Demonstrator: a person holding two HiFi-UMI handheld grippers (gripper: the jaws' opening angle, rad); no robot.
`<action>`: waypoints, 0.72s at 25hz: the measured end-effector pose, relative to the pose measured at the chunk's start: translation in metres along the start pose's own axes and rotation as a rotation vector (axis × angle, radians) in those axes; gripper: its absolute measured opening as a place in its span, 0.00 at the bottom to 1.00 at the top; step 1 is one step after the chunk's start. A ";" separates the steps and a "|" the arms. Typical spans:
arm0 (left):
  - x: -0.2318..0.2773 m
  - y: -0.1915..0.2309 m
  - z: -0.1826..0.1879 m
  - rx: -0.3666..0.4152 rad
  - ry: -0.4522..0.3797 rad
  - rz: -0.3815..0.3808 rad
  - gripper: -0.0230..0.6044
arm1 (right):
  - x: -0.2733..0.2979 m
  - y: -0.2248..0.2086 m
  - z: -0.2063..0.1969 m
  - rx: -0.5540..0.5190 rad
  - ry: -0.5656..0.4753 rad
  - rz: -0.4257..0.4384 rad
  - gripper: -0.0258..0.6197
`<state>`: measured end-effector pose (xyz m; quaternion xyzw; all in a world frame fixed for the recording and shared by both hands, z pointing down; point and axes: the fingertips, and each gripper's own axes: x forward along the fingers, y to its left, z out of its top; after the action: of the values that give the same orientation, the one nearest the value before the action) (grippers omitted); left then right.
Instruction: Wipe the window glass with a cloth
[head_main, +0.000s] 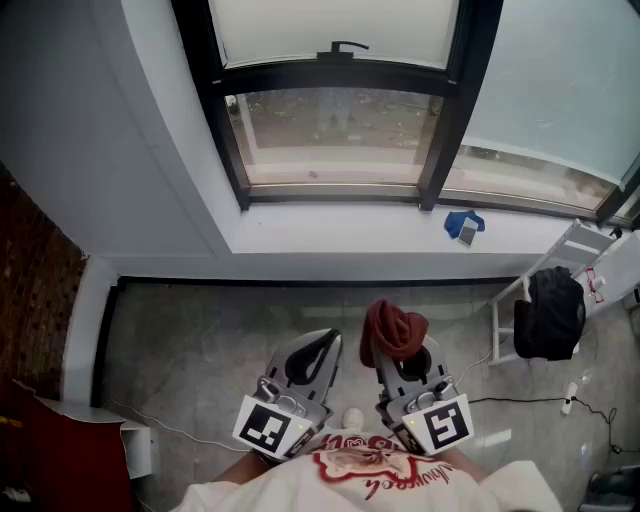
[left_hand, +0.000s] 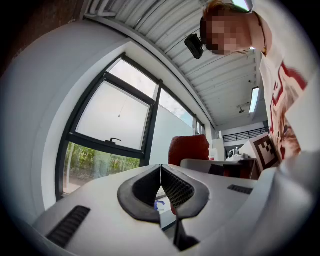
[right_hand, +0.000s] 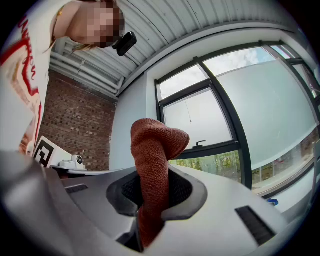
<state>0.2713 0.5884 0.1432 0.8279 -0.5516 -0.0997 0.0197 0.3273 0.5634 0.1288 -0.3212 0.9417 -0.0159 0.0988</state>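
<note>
The window glass (head_main: 335, 25) fills the far side: a pale frosted pane above and a clear pane (head_main: 330, 130) below. Both sit in a dark, straight-edged frame (head_main: 450, 110). A rough brick wall (head_main: 35, 290) stands at my left, and a grey speckled floor (head_main: 220, 330) lies under me. A smooth white sill (head_main: 340, 235) runs along the foot of the window. At the right a white slatted chair (head_main: 570, 255) stands near the sill, with a limp black bag (head_main: 548, 315) resting on it.

I hold both grippers low and close to my body, side by side and near each other. They point forward and tilt up toward the window, well short of the sill. My left gripper (head_main: 318, 350) is a smooth grey shell with dark ribbed pads. Its jaws are pressed together with nothing between them. My right gripper (head_main: 408, 362) is clenched on the cloth (head_main: 393, 330). This is a rust-red piece with a coarse knitted weave. It stands up out of the jaws in a thick roll, and its top flops over into a rounded lump. It is well apart from the glass. Each gripper carries a white cube with black square markers at its near end, the left one (head_main: 268, 425) and the right one (head_main: 443, 422).

A small crumpled blue thing (head_main: 464, 223) lies on the sill to the right. A thin dark handle (head_main: 340, 46) sits on the frame bar between the two panes.
</note>
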 end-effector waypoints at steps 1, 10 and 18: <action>0.000 0.001 0.001 0.000 -0.001 0.000 0.07 | 0.001 0.001 -0.001 0.002 0.000 0.000 0.17; -0.004 0.014 -0.004 0.047 0.015 -0.001 0.07 | 0.009 0.006 -0.005 0.001 0.001 0.005 0.16; -0.004 0.022 -0.006 0.022 0.018 -0.009 0.07 | 0.016 0.010 -0.013 0.004 0.018 0.000 0.17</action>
<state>0.2505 0.5833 0.1531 0.8315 -0.5485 -0.0862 0.0149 0.3060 0.5609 0.1376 -0.3210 0.9425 -0.0207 0.0910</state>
